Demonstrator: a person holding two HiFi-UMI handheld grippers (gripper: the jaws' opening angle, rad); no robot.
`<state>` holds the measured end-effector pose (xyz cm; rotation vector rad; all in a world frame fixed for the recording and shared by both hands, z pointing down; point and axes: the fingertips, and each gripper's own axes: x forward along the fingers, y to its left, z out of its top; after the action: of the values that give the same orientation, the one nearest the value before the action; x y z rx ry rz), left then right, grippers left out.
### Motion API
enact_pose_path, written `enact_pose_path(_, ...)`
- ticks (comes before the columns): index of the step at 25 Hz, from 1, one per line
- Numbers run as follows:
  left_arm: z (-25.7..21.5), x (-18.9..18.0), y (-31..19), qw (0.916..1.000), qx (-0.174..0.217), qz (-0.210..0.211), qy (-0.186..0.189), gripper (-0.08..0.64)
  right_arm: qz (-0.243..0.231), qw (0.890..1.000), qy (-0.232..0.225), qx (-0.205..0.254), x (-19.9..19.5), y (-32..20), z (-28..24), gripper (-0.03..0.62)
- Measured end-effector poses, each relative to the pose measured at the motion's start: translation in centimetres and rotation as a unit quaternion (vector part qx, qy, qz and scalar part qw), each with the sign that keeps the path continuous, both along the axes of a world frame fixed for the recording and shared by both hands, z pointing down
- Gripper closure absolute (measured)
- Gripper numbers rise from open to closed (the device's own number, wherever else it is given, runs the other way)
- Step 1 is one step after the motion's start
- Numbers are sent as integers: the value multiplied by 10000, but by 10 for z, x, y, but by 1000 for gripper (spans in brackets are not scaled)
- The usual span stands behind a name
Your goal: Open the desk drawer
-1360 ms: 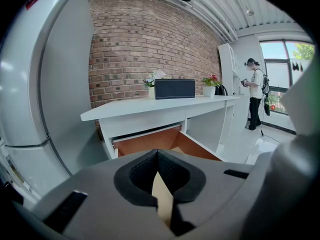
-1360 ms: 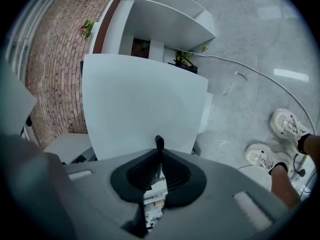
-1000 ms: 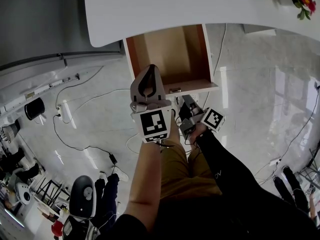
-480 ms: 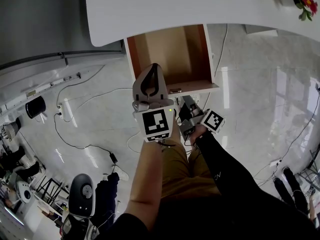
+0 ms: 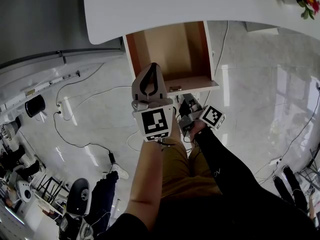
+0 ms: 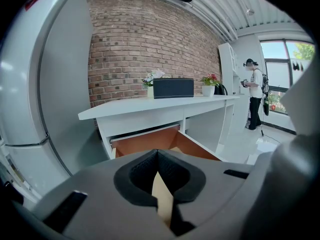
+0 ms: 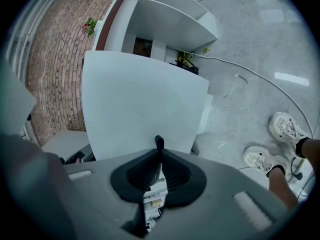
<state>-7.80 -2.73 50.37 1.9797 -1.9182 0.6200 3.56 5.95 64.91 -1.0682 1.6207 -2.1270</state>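
The desk drawer stands pulled out from under the white desk, its brown inside bare. In the right gripper view its white front panel fills the middle. My right gripper is at that front, rolled onto its side. Its jaws are shut on the thin dark drawer handle, which pokes out past the tips. My left gripper hovers over the drawer's near left corner, shut with nothing in it. The left gripper view looks over the drawer toward the desk.
Cables and a power strip lie on the glossy floor to the left. A black box and flower pots stand on the desk. A person stands by the far window. Shoes are on the floor at the right.
Both grippers and the drawer keep their places; only the head view shifts slightly.
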Motion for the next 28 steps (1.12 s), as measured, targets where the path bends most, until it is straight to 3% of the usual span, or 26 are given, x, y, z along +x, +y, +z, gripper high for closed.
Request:
enact_pose_path(11, 1, 1, 4, 10000, -3, -5, 0, 554, -326, 9985, 428, -83, -1, -7, 29, 566)
enact_pose_path(28, 14, 4, 7, 9999, -101, 97, 34, 554, -245, 9987, 439, -70, -6, -19, 61, 567)
